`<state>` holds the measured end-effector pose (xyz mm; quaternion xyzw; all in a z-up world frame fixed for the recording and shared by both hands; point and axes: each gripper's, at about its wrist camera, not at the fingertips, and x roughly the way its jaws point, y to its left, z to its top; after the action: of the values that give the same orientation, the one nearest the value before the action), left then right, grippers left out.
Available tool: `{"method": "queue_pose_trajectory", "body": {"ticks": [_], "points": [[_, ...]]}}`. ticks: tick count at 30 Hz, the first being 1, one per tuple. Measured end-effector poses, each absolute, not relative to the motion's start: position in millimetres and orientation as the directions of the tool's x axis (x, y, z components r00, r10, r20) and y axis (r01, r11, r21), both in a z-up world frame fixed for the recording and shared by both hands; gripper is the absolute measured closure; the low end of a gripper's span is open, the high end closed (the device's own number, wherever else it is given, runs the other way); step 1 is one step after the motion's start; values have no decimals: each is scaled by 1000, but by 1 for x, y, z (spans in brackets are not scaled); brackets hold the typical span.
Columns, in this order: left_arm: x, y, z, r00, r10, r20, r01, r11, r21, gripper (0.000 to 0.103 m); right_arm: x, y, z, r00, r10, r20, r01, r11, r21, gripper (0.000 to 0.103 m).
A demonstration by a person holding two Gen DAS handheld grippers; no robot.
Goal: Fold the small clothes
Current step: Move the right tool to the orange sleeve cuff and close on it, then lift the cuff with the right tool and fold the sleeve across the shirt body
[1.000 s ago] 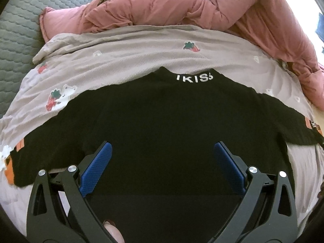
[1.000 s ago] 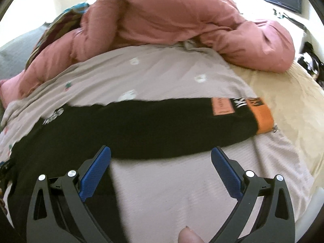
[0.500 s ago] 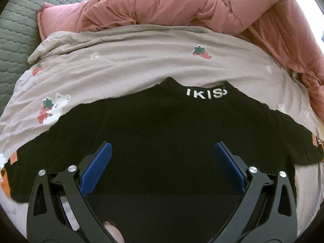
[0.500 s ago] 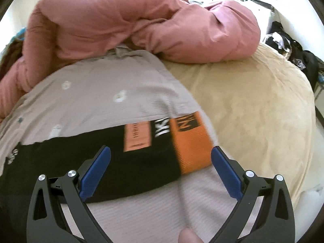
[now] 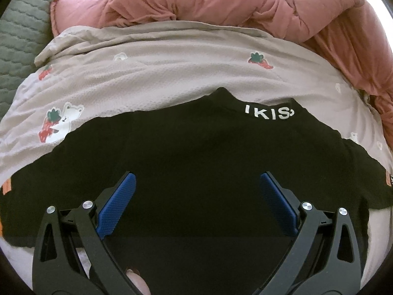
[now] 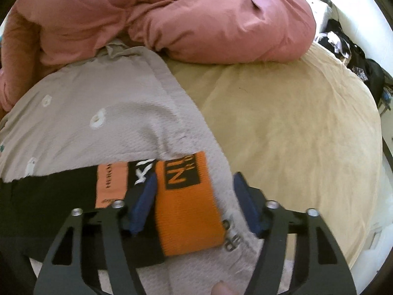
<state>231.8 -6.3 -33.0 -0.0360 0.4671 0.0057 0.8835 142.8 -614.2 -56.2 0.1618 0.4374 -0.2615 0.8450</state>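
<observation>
Since a moment ago, the right gripper (image 6: 194,194) has travelled along the sleeve to its orange cuff (image 6: 186,209), and its jaws have just been closing, now half-shut with the cuff between the blue pads, not yet pinched. Over the sweater's middle, the left gripper (image 5: 195,194) hangs with jaws wide apart, holding nothing. This black sweater (image 5: 196,159) lies flat on a beige strawberry-print blanket (image 5: 159,73), a pink duvet (image 5: 221,2) heaped behind.

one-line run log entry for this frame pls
stage: sleeve grab | left gripper: open over black sweater body | right gripper: jaws just closing around orange cuff, not pinched | sweater: flat on beige blanket
</observation>
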Motion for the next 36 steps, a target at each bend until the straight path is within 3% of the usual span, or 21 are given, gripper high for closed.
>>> {"method": "queue_pose_trajectory", "body": {"ticks": [5, 6, 14, 24, 36], "points": [[228, -1, -35, 565, -31, -825, -49, 996, -72, 8, 151, -617, -66, 485, -241, -841, 532, 844, 65, 82], [228, -1, -35, 564, -28, -825, -51, 996, -69, 8, 150, -614, -64, 490, -248, -836, 524, 850, 55, 94], [220, 0, -29, 574, -52, -817, -32, 996, -86, 8, 130, -585, -25, 610, -234, -757, 436, 897, 73, 96], [211, 5, -19, 590, -71, -804, -32, 993, -111, 8, 127, -541, 24, 675, -327, -661, 400, 916, -45, 96], [201, 15, -5, 610, -73, -789, -30, 993, -114, 8, 130, -421, 72, 789, 18, -614, 98, 983, 156, 97]]}}
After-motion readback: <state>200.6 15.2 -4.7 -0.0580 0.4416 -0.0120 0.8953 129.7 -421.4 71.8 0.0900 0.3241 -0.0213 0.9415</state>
